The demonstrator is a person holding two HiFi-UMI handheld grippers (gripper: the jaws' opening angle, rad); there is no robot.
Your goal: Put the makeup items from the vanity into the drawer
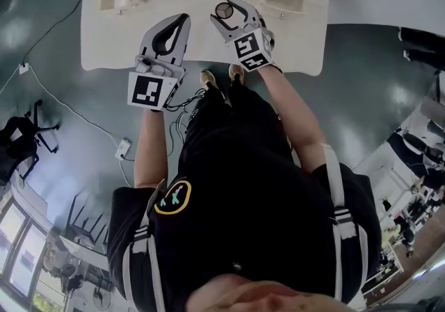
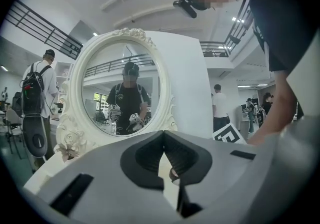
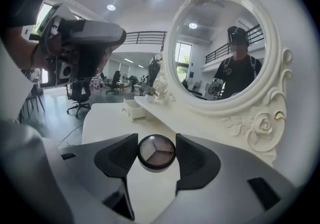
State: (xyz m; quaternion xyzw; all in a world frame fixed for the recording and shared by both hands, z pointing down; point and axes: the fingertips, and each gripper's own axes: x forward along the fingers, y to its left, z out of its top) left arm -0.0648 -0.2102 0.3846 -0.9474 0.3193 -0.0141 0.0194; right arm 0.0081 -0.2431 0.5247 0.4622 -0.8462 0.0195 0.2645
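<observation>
A round eyeshadow compact point(image 3: 156, 151) with a clear lid and three brown shades sits between the pads of my right gripper point(image 3: 156, 144), which is shut on it. In the head view the compact point(image 1: 224, 10) hangs just above the white vanity top point(image 1: 111, 39), right of centre. My left gripper point(image 1: 182, 21) hovers over the vanity to the left of it, its jaws closed tip to tip point(image 2: 162, 135) on nothing. A small drawer point(image 3: 133, 109) stands pulled out on the vanity's back shelf, to the left and ahead of the compact.
An ornate oval mirror point(image 3: 225, 53) rises at the back of the vanity and shows a person's reflection. A small flower vase point(image 3: 160, 89) stands on the shelf beside the drawer. Cables point(image 1: 69, 112) and an office chair point(image 1: 24, 137) are on the floor to the left.
</observation>
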